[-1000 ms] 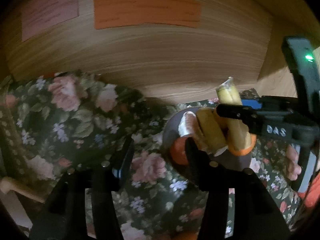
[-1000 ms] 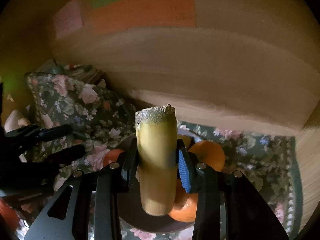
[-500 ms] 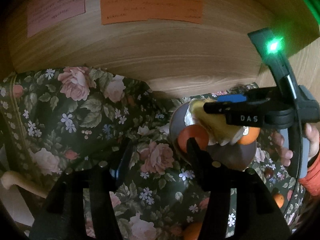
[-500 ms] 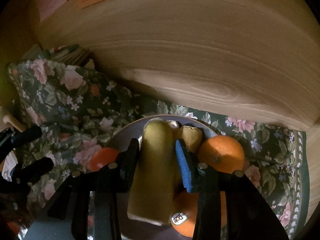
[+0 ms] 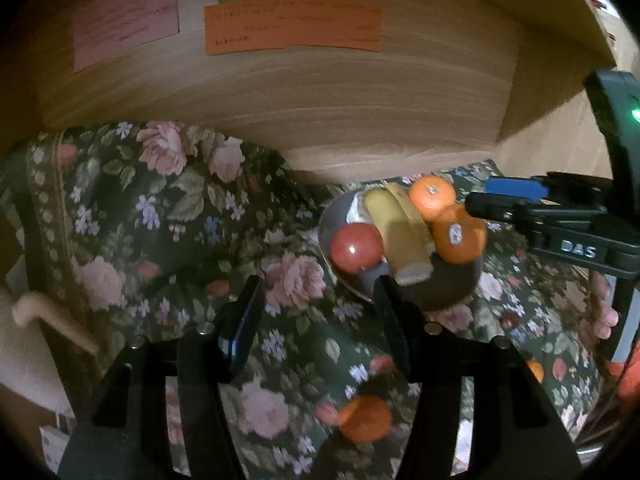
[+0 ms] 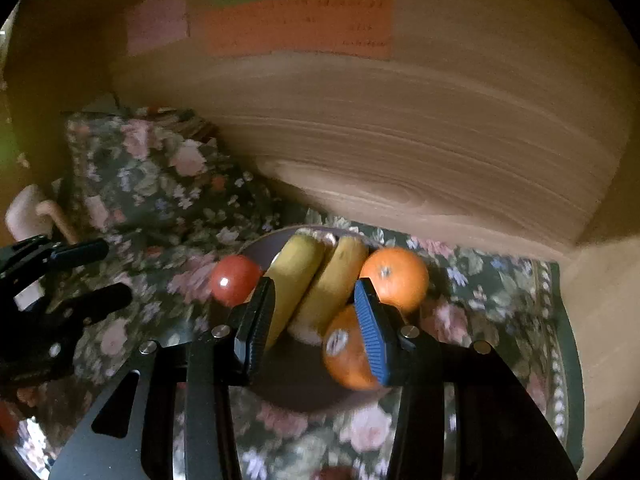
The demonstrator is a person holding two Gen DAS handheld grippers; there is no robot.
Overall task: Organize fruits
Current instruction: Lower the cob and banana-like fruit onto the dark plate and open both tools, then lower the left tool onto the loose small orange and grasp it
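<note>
Right gripper, released and empty above the crowded plate, could nudge the banana off its rim.

"DAS" in white letters on the right gripper, handwriting on the paper notes illegible

bananas on plate, between apple, oranges

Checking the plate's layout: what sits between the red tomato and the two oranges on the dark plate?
Two yellow banana pieces lie side by side between the red tomato and the oranges; both wrist views show it.
</note>
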